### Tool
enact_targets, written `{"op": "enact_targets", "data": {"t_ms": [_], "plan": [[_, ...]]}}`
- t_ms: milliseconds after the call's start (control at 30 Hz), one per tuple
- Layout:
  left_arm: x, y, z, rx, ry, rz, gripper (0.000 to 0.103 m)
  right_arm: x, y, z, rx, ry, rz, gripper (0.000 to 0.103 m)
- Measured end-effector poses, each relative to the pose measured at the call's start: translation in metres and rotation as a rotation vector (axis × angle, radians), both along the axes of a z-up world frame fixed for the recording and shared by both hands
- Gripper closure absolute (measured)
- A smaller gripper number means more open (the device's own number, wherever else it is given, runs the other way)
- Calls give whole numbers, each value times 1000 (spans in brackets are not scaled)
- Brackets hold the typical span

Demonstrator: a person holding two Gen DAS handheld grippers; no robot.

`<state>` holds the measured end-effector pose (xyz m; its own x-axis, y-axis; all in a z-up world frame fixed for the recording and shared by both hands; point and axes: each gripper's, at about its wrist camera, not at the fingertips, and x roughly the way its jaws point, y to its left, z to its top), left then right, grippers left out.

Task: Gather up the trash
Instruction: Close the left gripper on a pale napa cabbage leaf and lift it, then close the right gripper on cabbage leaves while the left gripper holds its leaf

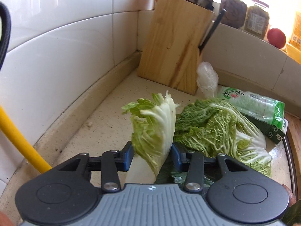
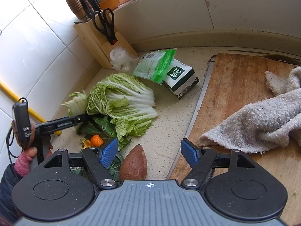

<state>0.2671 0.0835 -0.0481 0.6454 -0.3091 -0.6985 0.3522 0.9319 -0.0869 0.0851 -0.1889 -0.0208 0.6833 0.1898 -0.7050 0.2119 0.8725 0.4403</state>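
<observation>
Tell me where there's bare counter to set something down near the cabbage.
Free: the speckled counter between the white tiled wall and the cabbage piece in the left gripper, and the strip between the big cabbage leaves and the wooden cutting board. Crowded: around the green packets by the wooden knife block.

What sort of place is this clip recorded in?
Most likely a home kitchen counter: a wooden knife block with scissors stands against the tiled wall, beside a worn cutting board.
</observation>
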Motion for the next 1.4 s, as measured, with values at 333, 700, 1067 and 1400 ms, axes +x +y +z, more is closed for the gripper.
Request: {"op": "enact_targets", "data": {"t_ms": [333, 700, 1067, 1400], "plan": [[21, -20, -20, 48, 29, 4, 62, 11, 6, -4, 8, 14, 25, 24], [20, 13, -6, -90, 58, 62, 93, 33, 11, 5, -53, -14, 77, 24], [-9, 29, 20, -237, 52, 10, 93, 82, 27, 6, -162, -54, 195, 26], [-37, 32, 35, -302, 51, -27, 93, 80, 26, -4, -185, -5, 253, 25]]}}
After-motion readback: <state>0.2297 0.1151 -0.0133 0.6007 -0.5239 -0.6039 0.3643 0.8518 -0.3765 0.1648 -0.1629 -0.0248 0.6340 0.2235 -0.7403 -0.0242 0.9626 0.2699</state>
